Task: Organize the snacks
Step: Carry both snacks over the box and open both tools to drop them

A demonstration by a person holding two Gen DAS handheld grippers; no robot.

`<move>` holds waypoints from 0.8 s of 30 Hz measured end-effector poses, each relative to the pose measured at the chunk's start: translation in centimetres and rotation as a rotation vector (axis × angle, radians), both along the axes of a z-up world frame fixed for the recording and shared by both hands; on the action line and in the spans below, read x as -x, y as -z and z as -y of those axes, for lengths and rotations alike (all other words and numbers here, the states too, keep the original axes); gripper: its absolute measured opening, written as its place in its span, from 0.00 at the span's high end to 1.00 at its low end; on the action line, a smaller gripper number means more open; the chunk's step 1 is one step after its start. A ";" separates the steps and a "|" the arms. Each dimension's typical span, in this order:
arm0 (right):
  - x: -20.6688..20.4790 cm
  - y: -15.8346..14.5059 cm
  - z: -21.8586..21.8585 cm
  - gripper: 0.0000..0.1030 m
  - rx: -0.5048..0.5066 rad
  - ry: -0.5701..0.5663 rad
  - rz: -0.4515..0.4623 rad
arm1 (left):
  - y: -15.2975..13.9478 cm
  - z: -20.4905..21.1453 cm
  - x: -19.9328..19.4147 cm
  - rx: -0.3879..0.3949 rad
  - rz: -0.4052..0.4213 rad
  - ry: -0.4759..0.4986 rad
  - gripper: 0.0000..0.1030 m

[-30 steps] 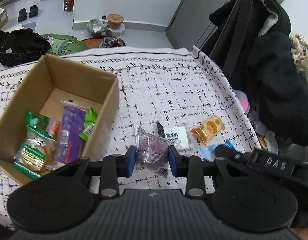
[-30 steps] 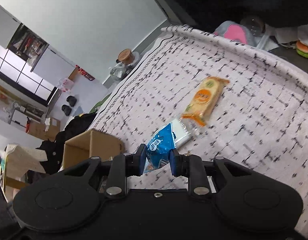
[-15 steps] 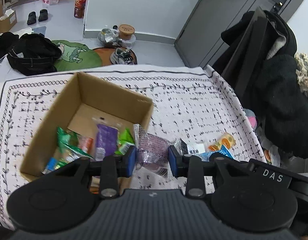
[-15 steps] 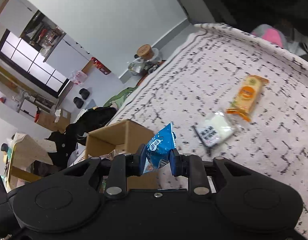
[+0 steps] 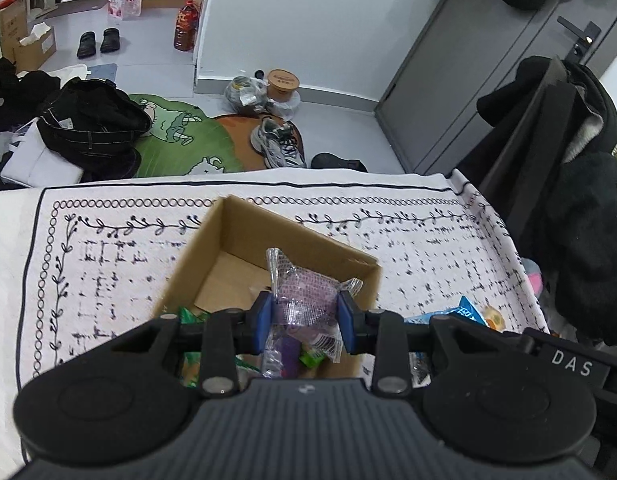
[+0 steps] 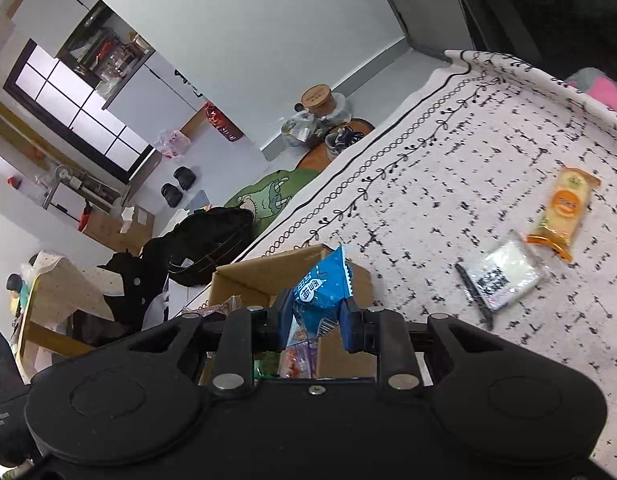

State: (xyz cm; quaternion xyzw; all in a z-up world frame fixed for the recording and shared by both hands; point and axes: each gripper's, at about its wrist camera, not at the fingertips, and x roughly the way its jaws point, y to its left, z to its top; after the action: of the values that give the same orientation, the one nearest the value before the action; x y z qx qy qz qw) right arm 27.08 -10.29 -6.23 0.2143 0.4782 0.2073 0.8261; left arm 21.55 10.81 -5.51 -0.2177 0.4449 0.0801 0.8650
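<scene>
Cardboard forms the open box [image 5: 224,248] on the patterned cloth [image 5: 108,264] of the worktop, its top unobstructed so snacks can be dropped in from above; several wrapped snacks already lie inside. The left tongs [image 5: 305,317] pinch a purple snack packet [image 5: 304,296] by its middle, holding it right over the box's opening, a grip that likely allows a clean release. The right tongs [image 6: 315,318] are pressed onto a blue snack packet [image 6: 318,286], held beside the box's near corner. An orange biscuit packet [image 6: 564,210] and a white sachet [image 6: 504,272] lie apart on the cloth, seemingly awaiting collection.
</scene>
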 end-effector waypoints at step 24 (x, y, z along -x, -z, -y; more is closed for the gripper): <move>-2.3 0.4 -5.7 0.71 -0.026 -0.056 -0.034 | 2.0 -5.2 -0.4 0.041 -0.042 -0.079 0.58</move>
State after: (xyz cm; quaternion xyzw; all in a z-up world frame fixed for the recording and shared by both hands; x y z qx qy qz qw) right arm 29.36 -4.55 -6.66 0.2149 0.4951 0.2330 0.8089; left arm 21.92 16.00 -7.47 -0.2511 0.4556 0.1098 0.8469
